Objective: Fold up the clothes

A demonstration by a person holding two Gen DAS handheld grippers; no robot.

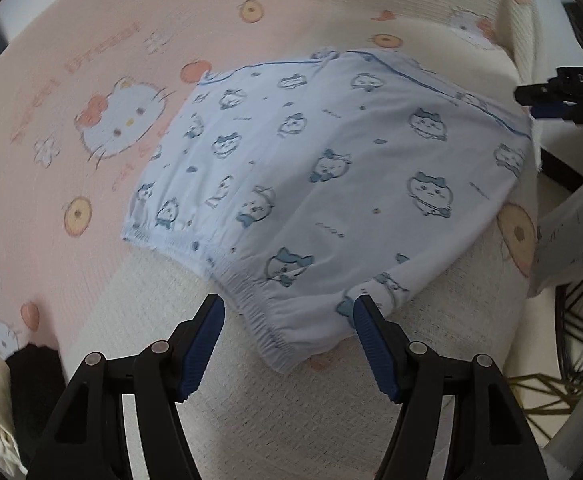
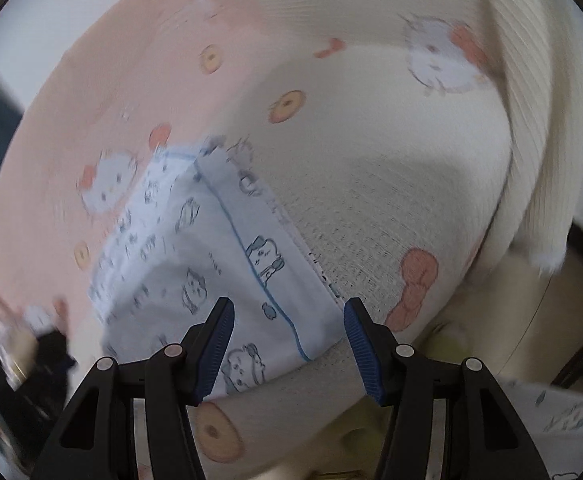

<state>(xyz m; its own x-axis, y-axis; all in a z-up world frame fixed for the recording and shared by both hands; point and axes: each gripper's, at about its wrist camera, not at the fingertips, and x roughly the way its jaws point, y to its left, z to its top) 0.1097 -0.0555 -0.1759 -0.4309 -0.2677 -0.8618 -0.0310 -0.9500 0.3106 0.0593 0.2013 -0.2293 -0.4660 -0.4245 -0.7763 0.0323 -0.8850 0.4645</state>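
Where spread fingers [image 1: 219, 312] hover: shorts [image 1: 331, 168] just ahead (ungripped)

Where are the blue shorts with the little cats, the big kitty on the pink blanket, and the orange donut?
blue shorts [image 1: 331, 184]: left wrist view, middle of the fabric.
big kitty [image 1: 125, 118]: left wrist view, its white face.
orange donut [image 1: 77, 216]: left wrist view, its ring, left of the shorts.

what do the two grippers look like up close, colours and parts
Both match: the left gripper and right gripper each have two black plastic arms with triangular cut-outs, round silver pivot pins, and jaws faced with ribbed dark blue pads. No cables or sleeves are visible.
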